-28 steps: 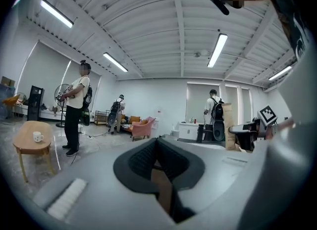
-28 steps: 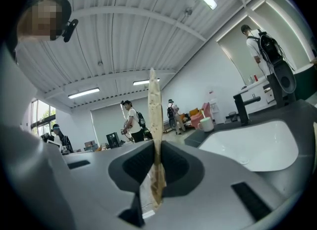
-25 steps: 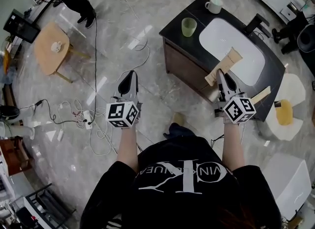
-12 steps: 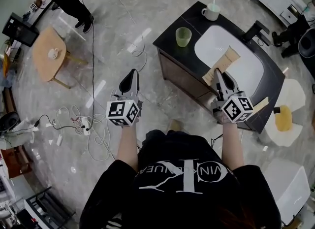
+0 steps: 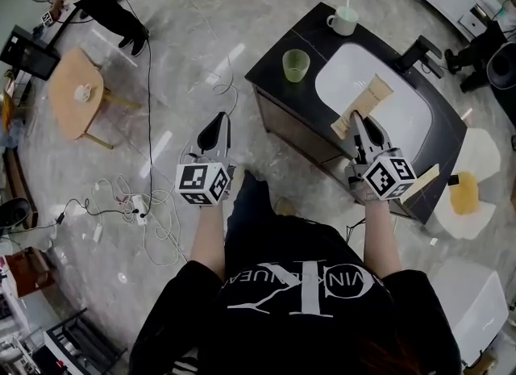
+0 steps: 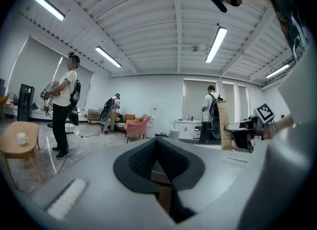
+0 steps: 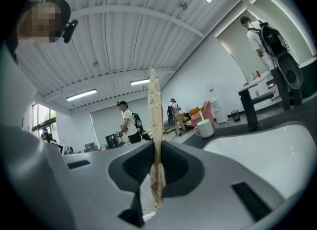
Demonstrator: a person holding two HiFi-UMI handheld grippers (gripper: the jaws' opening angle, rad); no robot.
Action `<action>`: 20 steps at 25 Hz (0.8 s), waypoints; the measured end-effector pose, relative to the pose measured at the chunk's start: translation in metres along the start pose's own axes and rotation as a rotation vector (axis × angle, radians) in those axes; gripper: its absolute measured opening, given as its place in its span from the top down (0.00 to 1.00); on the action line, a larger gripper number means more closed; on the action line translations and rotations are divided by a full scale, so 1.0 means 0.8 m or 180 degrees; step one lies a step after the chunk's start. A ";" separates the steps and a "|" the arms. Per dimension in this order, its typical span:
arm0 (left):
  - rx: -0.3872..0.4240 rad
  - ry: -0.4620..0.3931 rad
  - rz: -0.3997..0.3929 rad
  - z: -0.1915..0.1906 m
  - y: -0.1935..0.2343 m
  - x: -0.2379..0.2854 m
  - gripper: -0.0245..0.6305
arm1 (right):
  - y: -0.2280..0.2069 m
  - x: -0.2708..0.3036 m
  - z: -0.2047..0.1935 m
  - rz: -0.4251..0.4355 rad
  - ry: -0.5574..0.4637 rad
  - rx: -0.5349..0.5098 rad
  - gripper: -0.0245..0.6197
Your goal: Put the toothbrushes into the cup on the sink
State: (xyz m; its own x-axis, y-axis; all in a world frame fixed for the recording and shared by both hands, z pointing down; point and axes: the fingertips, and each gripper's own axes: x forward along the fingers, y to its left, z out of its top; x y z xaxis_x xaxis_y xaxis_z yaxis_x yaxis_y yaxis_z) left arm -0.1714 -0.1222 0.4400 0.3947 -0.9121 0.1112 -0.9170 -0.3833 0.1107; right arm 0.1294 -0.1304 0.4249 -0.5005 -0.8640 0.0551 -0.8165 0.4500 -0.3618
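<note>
The right gripper (image 7: 156, 147) has its jaws narrowed onto a flat tan toothbrush pack (image 7: 154, 100). The pack stands edge-on between the pads and rises toward twelve o'clock, well past the tips. In the head view the pack sits over the near edge of the white sink basin (image 5: 395, 83).

The left gripper (image 6: 157, 142) has its jaws pressed together with nothing between them. It hovers over the floor at nine o'clock from the right one, near the corner of the dark counter (image 5: 274, 67) but not over it.

On the counter, a green cup (image 5: 296, 64) stands at ten o'clock from the basin. A white mug (image 5: 344, 21) stands at eleven o'clock, with a pale stick upright in it. A second tan pack (image 5: 425, 181) lies on the counter edge at three o'clock from the right gripper's marker cube.
</note>
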 end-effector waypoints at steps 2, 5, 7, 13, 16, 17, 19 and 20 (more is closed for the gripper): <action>-0.0018 0.0008 -0.0002 0.001 0.009 0.012 0.94 | -0.005 0.011 0.001 -0.0016 -0.0002 0.0004 0.89; -0.0036 -0.0016 -0.0020 0.009 0.024 0.035 0.94 | -0.011 0.035 0.006 -0.0034 0.0011 0.0014 0.89; -0.0036 -0.0018 -0.0063 0.015 0.030 0.054 0.94 | -0.015 0.049 0.010 -0.0045 0.0007 0.0021 0.89; -0.0026 0.0049 -0.0232 0.024 0.049 0.114 0.94 | -0.025 0.103 0.025 -0.0071 -0.0037 0.0049 0.89; 0.0002 0.0084 -0.0324 0.030 0.061 0.144 0.94 | -0.031 0.128 0.031 -0.0106 -0.0091 0.0112 0.89; 0.0008 0.0098 -0.0352 0.032 0.065 0.154 0.94 | -0.033 0.135 0.033 -0.0119 -0.0116 0.0139 0.89; 0.0012 0.0119 -0.0404 0.034 0.073 0.174 0.94 | -0.037 0.149 0.037 -0.0140 -0.0159 0.0178 0.89; 0.0010 0.0126 -0.0433 0.034 0.076 0.183 0.94 | -0.038 0.157 0.039 -0.0148 -0.0174 0.0189 0.89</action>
State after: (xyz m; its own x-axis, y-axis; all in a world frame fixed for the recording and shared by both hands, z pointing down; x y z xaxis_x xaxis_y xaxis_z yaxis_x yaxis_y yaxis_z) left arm -0.1711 -0.2826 0.4357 0.5174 -0.8451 0.1343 -0.8549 -0.5036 0.1245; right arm 0.1007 -0.2595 0.4143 -0.4446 -0.8954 0.0229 -0.8192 0.3962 -0.4147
